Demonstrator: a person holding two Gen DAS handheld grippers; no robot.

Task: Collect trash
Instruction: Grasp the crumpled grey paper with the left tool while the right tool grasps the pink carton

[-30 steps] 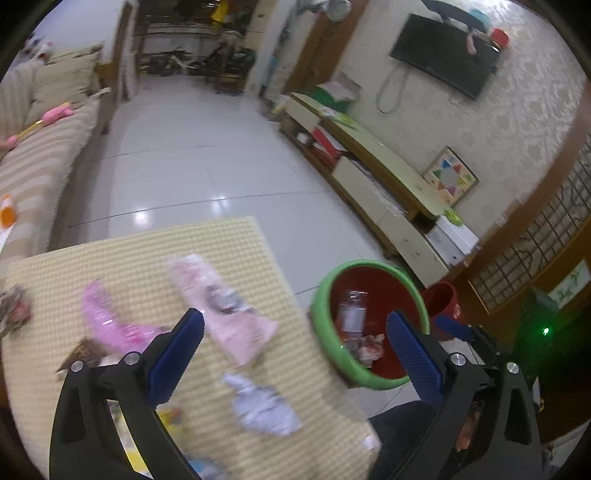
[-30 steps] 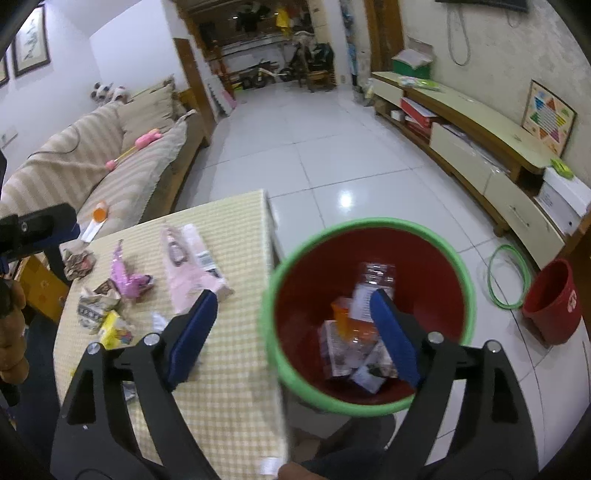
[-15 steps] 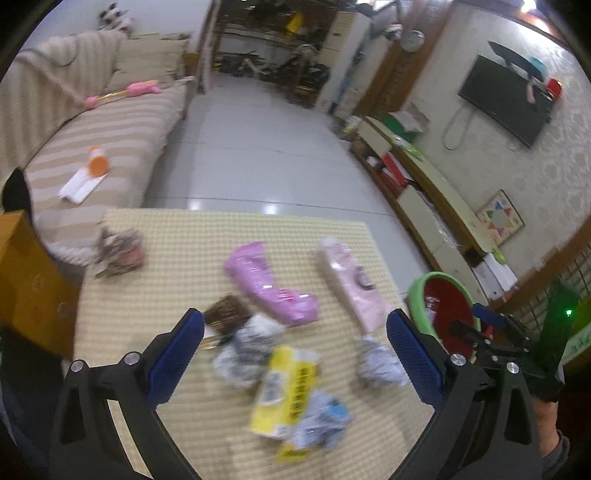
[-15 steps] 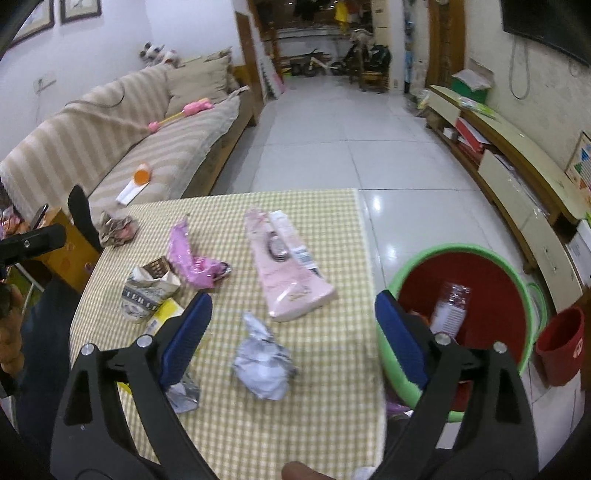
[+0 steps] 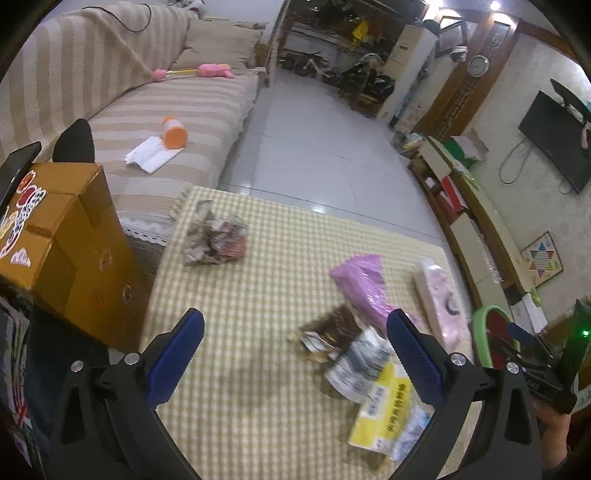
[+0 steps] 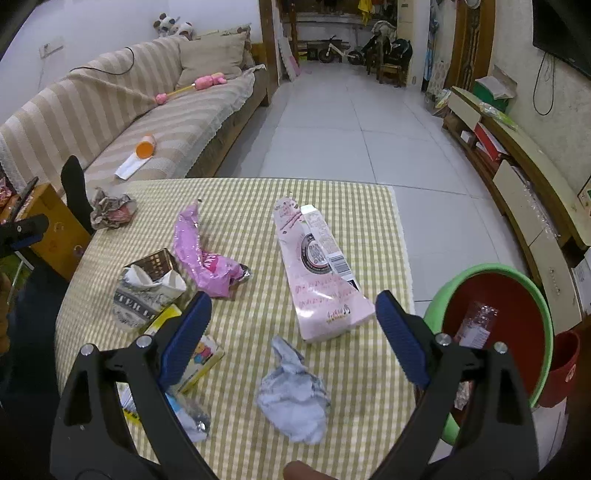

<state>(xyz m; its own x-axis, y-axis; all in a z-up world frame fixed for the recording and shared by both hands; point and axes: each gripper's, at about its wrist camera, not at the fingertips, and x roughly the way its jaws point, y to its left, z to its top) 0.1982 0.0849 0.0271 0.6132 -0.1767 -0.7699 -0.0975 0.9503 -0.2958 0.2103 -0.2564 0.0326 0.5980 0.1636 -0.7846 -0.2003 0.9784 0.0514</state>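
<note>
Both grippers have black angular frames, silver screws and ribbed blue pads on their fingers [image 6: 184, 339].

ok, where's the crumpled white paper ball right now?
Right wrist view: the crumpled white paper ball lies on the checked tablecloth, low centre, just below the pink pouch.

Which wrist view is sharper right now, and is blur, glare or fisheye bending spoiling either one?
Right wrist: sharp; the label on the pale pink packet reads clearly, only mild sheen on the floor tiles. Left wrist: motion-smeared; the checked tablecloth and the yellow packet are soft, with a bright ceiling light at top. Both bend straight edges toward dark rims.
</note>
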